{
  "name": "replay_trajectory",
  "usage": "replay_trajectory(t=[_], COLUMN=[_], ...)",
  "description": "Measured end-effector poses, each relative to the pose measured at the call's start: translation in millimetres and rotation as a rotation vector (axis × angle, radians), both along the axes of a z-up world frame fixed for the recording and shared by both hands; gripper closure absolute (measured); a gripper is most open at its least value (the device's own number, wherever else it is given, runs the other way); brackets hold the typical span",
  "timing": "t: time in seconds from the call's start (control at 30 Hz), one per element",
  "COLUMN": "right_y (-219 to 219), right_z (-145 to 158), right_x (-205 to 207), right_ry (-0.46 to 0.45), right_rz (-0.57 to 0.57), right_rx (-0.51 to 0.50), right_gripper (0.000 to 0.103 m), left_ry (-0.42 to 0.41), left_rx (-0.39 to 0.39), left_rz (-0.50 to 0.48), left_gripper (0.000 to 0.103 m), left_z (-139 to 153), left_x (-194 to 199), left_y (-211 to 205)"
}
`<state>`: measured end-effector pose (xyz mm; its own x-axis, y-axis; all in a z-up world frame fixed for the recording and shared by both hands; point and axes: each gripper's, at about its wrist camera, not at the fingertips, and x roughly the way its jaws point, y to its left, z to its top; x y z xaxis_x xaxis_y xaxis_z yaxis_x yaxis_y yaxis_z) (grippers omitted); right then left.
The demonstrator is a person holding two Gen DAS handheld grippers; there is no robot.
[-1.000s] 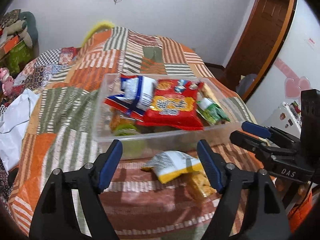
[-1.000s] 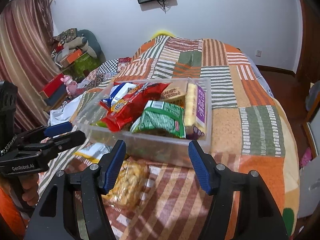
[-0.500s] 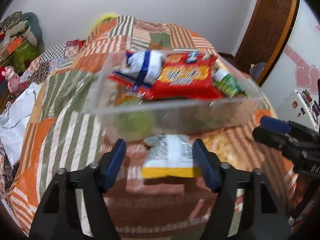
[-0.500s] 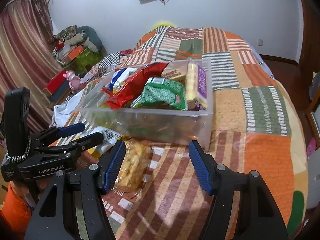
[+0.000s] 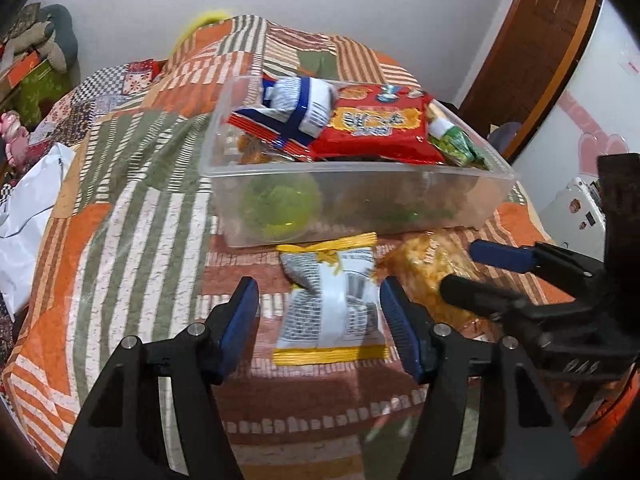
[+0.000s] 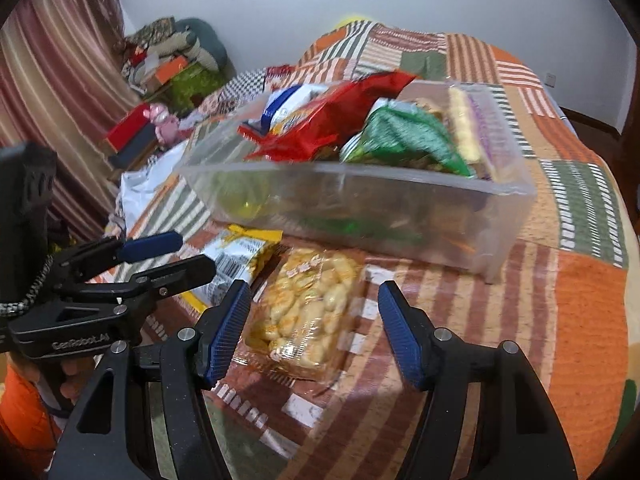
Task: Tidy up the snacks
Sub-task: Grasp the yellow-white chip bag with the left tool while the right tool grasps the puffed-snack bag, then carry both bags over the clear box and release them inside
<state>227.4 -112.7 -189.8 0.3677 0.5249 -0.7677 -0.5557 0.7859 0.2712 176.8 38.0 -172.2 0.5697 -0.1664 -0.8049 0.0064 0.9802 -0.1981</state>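
A clear plastic bin [image 5: 360,192] [image 6: 360,204] sits on the quilted bed, filled with snacks: a red bag [image 5: 376,128], a blue-and-white packet [image 5: 300,108] and a green packet [image 6: 404,136]. In front of it lie two loose snacks. A white packet with yellow ends [image 5: 328,304] [image 6: 240,252] lies flat between the fingers of my left gripper [image 5: 320,314], which is open; the left pad stands clear of it. A clear bag of yellow puffs [image 6: 304,312] [image 5: 432,268] lies between the fingers of my right gripper [image 6: 316,324], also open. Each gripper shows in the other's view.
The patchwork quilt [image 5: 132,208] covers the whole bed. A white cloth [image 5: 24,216] lies at its left edge. Striped curtains [image 6: 48,80] and stacked boxes with toys [image 6: 160,80] stand beyond. A wooden door [image 5: 540,40] is at the right.
Both grippers have sunk toward the bed. The left jaws have narrowed and now flank the white packet. The right gripper has shifted over the clear puff bag.
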Motion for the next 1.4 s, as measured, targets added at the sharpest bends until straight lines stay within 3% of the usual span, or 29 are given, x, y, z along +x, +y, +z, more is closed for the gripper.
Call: replay_trajectory(t=[0.23, 0.37, 0.43, 0.6, 0.73, 0.83, 1.1, 1.4], right_y=[-1.6, -4.1, -6.6, -3.5, 9.9, 12.7, 9.4, -18.2], right_z=[-8.4, -8.7, -8.2, -6.1, -10.9, -13.8, -5.7, 29.0], right_x=[1.4, 1.1, 1.3, -2.6, -7.8, -6.9, -14.0, -19.9], right_ry=[0.006, 0.005, 0.004, 0.021, 0.01, 0.023, -0.013, -0.091], right_rz=[0.004, 0.002, -0.009, 0.01, 0.051, 0.052, 0.038, -0.032], right_rx=[-0.022, -0.032, -0.036, -0.022, -0.053, -0.044, -0.041, 0.061], right_gripper=[0.04, 0.04, 0.04, 0.04, 0.041, 0.056, 0.06, 0.06], left_ry=[0.082, 0.054, 0.04, 0.019, 0.013, 0.002, -0.052, -0.139], left_rx=[0.005, 0.047, 0.066, 0.045, 0.042, 0.035, 0.023, 0.009], left_rz=[-0.016, -0.009, -0.005, -0.003, 0.013, 0.025, 0.038, 0.047], left_gripper=[0.04, 0.04, 0.046, 0.052, 0.052, 0.052, 0.052, 0.052], left_z=[-22.7, -25.9, -26.4, -23.4, -19.5, -13.4, 9.4, 40.5], left_x=[12.0, 11.5, 8.8, -3.9, -12.5, -18.5, -30.4, -38.9], left_y=[-12.7, -22.7, -25.3, -20.8, -13.9, -7.4, -0.7, -0.7])
